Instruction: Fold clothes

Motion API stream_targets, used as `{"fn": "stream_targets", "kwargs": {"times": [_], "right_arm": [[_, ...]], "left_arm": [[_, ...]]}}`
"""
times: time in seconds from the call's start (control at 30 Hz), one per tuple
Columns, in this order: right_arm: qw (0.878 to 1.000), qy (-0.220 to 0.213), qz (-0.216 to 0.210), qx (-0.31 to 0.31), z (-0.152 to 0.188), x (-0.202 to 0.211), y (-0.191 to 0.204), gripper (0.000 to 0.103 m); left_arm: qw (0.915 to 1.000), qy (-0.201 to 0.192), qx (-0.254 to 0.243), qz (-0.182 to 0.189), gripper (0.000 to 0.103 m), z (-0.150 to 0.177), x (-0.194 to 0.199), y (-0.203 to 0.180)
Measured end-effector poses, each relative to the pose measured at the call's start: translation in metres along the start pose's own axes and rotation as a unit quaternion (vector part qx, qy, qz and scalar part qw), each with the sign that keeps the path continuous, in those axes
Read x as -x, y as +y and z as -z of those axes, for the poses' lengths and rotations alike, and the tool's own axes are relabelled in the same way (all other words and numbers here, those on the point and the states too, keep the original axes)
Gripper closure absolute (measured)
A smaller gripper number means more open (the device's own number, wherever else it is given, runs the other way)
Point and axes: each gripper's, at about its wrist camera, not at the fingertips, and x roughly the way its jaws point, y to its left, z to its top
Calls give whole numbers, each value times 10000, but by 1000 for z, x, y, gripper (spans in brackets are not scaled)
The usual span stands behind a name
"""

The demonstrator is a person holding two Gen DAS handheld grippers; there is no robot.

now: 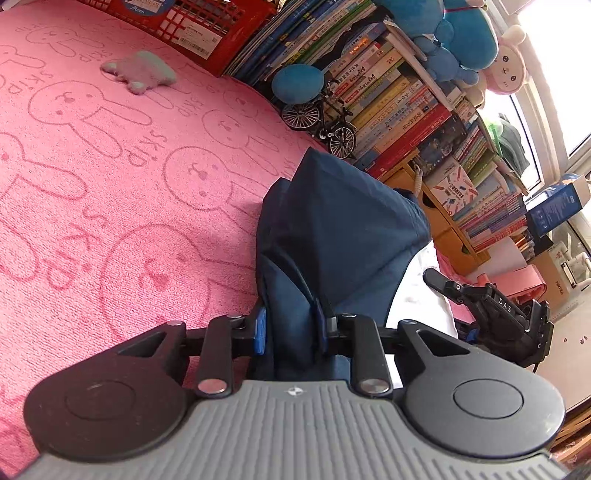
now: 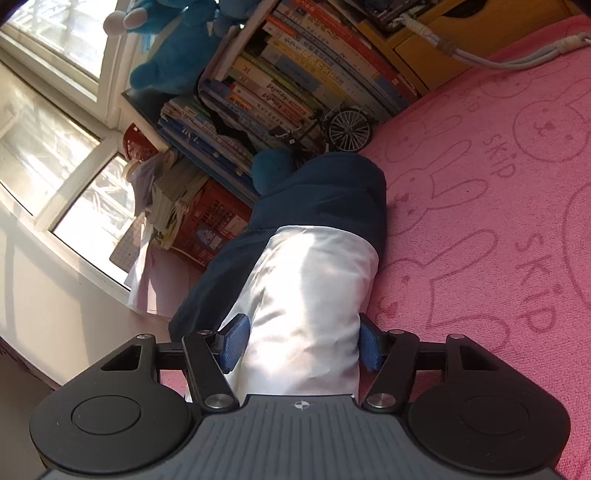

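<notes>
Now both grippers are holding the same garment [image 1: 332, 229], a navy piece with a white panel, lifted off the pink bunny-print counter [image 1: 110, 184]. The left gripper [image 1: 291, 328] is pinching a bunched navy fold, its blue-padded fingers [image 1: 260, 330] pressing in from either side, so the cloth is rising in a peak ahead of it. The right gripper [image 2: 301, 341] is clamping the white section [image 2: 310, 288], its fingers [image 2: 234, 341] squeezing that thick bundle between them, wider apart than the left pair. From the right wrist view the navy part is draping forward toward the counter's back edge, where books [image 2: 280, 85] are stacked. A small model bicycle [image 1: 321, 118] is standing by that back edge, just beyond the cloth. A pale grey-green rag [image 1: 142, 72] is lying well apart, near the red crate [image 1: 192, 26] at the far side. Blue plush toys [image 1: 454, 33] are sitting on top of the books.
</notes>
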Motion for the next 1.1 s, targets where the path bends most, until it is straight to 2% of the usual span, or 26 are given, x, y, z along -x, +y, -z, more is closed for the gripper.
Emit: {"fn": "stream_targets", "kwargs": {"times": [0.1, 0.23, 0.37, 0.5, 0.6, 0.73, 0.83, 0.87, 0.93, 1.03, 1.1], "right_arm": [[9998, -121, -50, -127, -4, 7, -4, 54], [9991, -283, -116, -297, -9, 15, -9, 56], [9978, -470, -142, -451, -16, 27, -15, 56], [9966, -697, 179, -394, -45, 47, -28, 56], [9949, -811, 522, -299, -67, 58, -41, 56], [9929, -705, 866, -416, -80, 53, -67, 54], [9921, -617, 1023, -377, -81, 50, -78, 47], [9923, -624, 1032, -293, -79, 51, -77, 46], [9921, -641, 1078, -16, -76, 59, -67, 44], [9876, -596, 1287, 676, -71, 78, -45, 40], [9795, -509, 1492, 1250, -65, 91, -26, 34]], "left_arm": [[10000, 27, 9, 64, 81, -1, -1, -1], [9995, 102, 95, 292, 83, -3, -7, -4], [9981, 298, -73, 537, 84, -8, -28, -26], [9960, 379, -403, 706, 84, -21, -64, -59], [9955, 429, -504, 683, 85, -31, -98, -74], [9959, 302, -715, 461, 84, -32, -119, -88], [9937, 213, -1092, 118, 75, -25, -115, -96], [9924, 151, -1221, -24, 68, -23, -110, -97], [9892, 26, -1447, -242, 61, -18, -100, -99], [9868, -233, -1543, -444, 60, -16, -81, -101], [9824, -495, -1671, -676, 62, -16, -69, -108]]}}
